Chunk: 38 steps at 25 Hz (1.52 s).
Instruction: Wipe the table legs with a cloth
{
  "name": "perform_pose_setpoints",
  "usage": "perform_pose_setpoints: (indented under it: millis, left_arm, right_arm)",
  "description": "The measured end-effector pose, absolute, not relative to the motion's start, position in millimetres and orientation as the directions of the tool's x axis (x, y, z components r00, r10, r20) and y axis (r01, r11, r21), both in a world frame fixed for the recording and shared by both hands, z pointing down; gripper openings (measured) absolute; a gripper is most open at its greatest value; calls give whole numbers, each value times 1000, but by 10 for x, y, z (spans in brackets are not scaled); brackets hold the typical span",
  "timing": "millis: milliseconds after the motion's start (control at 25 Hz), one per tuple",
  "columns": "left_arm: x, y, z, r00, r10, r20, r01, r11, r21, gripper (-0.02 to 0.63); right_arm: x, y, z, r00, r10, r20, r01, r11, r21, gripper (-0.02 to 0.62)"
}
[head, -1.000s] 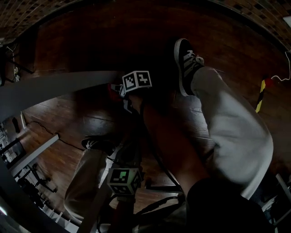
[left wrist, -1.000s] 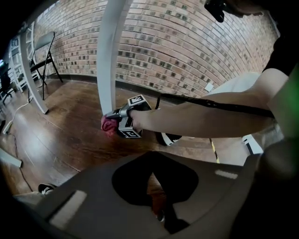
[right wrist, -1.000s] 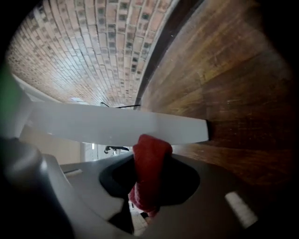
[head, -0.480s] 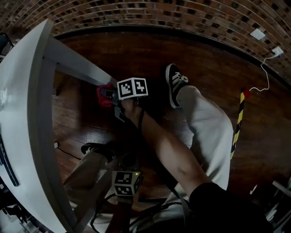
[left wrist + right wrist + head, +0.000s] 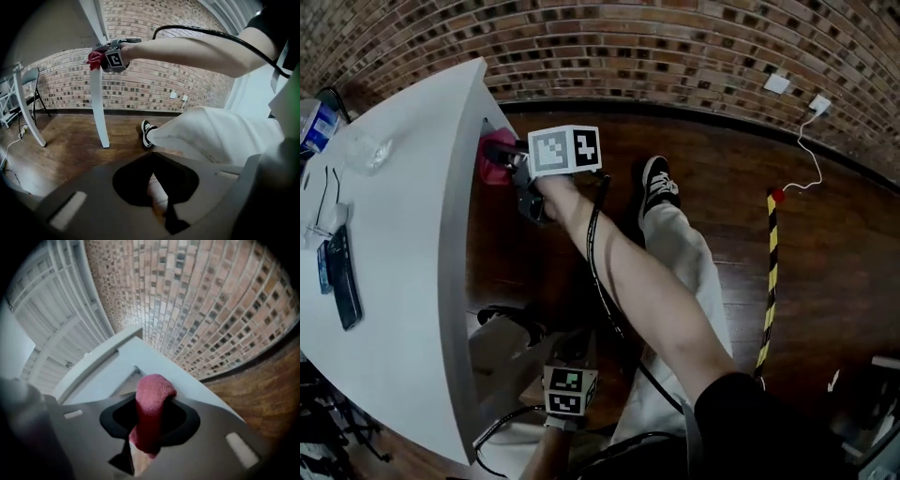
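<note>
Red cloth [image 5: 152, 404] sits pinched in the right hand-held gripper [image 5: 145, 441], whose jaws clamp a folded bunch of it. The cloth presses against the white table leg [image 5: 96, 103], just under the top of the table [image 5: 403, 234]. Left hand-held gripper [image 5: 161, 206] hangs low — jaws together, empty. My worry: only a narrow wad meets the leg, so dragging downward could tug it free — or let bare jaws scrape the leg.

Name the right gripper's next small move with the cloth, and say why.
Probably draw the red cloth down the table leg. The right gripper holds it clamped at the leg's top, just under the tabletop, and the rest of the leg runs below to the floor.
</note>
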<state>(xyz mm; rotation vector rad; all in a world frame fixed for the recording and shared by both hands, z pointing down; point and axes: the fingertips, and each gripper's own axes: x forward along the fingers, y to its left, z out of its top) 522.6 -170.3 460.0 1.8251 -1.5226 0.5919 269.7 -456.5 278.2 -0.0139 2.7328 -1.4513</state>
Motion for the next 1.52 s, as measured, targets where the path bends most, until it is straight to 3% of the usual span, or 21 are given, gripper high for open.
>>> perform_pose_setpoints:
  millis: [600, 1200, 1360, 1520]
  left_arm:
    - [5249, -501, 4139, 315, -707, 633, -947, -279, 160, 3]
    - [5393, 886, 3778, 279, -789, 547, -960, -240, 144, 3]
    - [5461, 1174, 3375, 241, -841, 485, -970, -207, 125, 3]
    - [5486, 1409, 3389, 275, -859, 432, -959, -212, 189, 2]
  right_arm:
    - [3556, -2912, 1816, -974, -227, 25, -211, 850, -483, 95]
    - [4418, -467, 1625, -986, -166, 13, -156, 891, -427, 95]
    - [4850, -47, 1514, -978, -206, 31, -198, 877, -437, 95]
    - [5147, 262, 1928, -953, -277, 121, -302, 851, -430, 92]
